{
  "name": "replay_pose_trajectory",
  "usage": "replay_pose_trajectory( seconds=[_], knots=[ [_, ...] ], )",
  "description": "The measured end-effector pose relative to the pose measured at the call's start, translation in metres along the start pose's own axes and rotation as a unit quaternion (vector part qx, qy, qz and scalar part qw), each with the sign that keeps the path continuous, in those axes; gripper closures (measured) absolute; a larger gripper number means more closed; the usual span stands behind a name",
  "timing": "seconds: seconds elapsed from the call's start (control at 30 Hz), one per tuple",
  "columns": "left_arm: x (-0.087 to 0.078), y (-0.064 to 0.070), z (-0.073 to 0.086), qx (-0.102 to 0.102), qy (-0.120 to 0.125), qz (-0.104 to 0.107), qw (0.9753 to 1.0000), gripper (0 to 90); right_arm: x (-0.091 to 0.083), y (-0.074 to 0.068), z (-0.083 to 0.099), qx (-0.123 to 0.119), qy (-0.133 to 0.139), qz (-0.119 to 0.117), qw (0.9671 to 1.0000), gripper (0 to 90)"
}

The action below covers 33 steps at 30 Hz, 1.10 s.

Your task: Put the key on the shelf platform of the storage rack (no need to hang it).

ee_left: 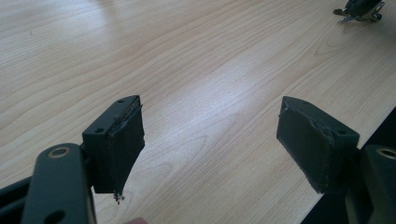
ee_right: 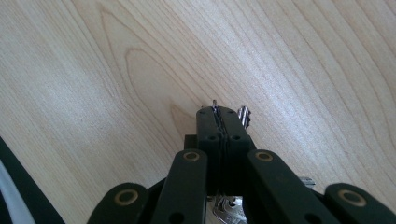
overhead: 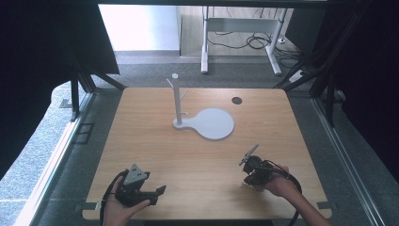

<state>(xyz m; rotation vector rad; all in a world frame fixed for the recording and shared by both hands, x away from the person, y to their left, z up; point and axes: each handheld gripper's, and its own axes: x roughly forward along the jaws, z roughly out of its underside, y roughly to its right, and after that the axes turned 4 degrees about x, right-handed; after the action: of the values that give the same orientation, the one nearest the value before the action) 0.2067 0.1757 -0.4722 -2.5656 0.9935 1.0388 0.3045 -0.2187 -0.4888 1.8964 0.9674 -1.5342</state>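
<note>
A white peg stand (overhead: 177, 100) rises from a white round base (overhead: 214, 123) at the table's far middle. My right gripper (overhead: 249, 181) is low over the near right of the table, tips pointing down at the wood. In the right gripper view it (ee_right: 218, 113) is shut on a thin metal ring of a small bunch of keys (ee_right: 243, 115); more key metal shows under the jaws. My left gripper (overhead: 160, 190) is held at the near left edge. In its own view it (ee_left: 210, 140) is open, with bare wood between the pads (ee_left: 126, 144).
A small dark disc (overhead: 236, 100) lies at the far right of the wooden table (overhead: 155, 150). The table's near edge runs just under both hands. The right gripper with its keys (ee_left: 358, 9) appears far off in the left gripper view.
</note>
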Motion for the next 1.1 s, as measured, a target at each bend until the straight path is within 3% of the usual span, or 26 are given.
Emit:
replay_pose_trajectory(
  seconds=[0.47,1.1],
  knots=[
    [0.0,0.0,0.0,0.0,0.001,-0.001,1.0,23.6,-0.022,0.001,-0.001,0.007,0.022,0.01,0.9997,89.8],
    [-0.002,-0.001,0.0,-0.001,0.002,-0.001,1.0,23.5,-0.071,0.01,-0.011,0.008,0.069,0.028,0.9972,89.8]
  ],
)
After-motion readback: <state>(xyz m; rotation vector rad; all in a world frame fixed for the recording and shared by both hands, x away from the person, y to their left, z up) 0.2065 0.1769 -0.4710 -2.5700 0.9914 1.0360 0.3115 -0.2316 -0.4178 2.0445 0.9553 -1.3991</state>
